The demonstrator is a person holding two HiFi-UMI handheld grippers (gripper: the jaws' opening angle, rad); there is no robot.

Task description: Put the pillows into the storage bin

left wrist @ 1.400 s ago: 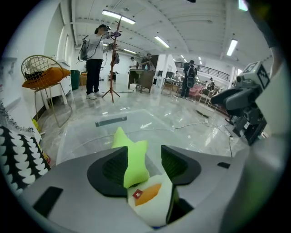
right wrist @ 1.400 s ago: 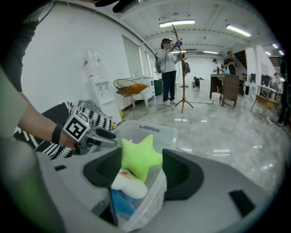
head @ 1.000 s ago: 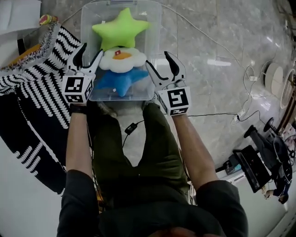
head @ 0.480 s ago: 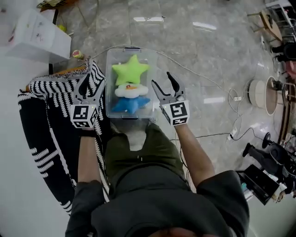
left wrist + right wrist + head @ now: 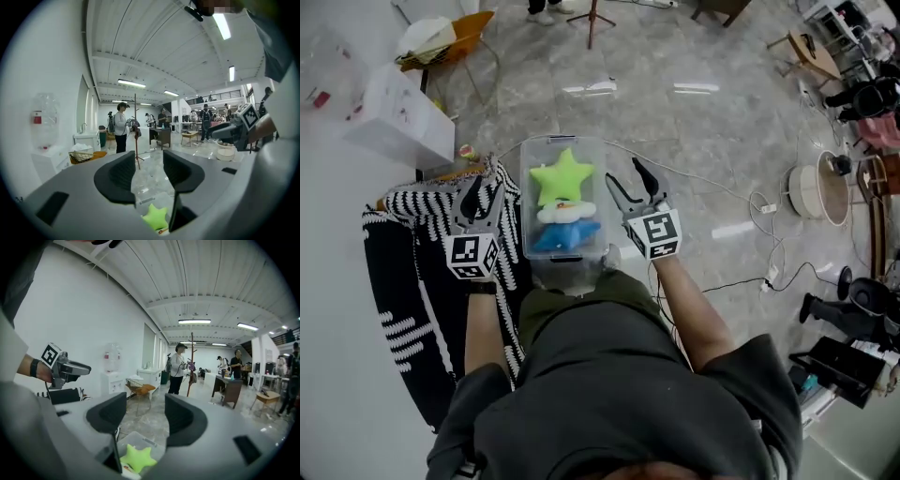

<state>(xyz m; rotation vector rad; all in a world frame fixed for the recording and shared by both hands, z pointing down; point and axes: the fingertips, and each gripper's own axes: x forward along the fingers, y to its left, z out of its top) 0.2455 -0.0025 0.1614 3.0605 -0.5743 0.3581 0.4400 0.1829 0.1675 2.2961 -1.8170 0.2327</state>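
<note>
There is one clear storage bin (image 5: pixel 528 199), and it holds three pillows: one green star pillow (image 5: pixel 562 176), one white pillow (image 5: pixel 566 213) and one blue star pillow (image 5: pixel 565 234). One black-and-white striped blanket (image 5: pixel 403 234) lies on the floor just beside the bin. Further off there are one round white container (image 5: pixel 814 194), one wire basket (image 5: pixel 82 156), one water bottle (image 5: pixel 42 119) and one pole stand (image 5: pixel 136 126). One person (image 5: pixel 121 126) stands by that stand. Several more people are further back, too small for an exact count.
</note>
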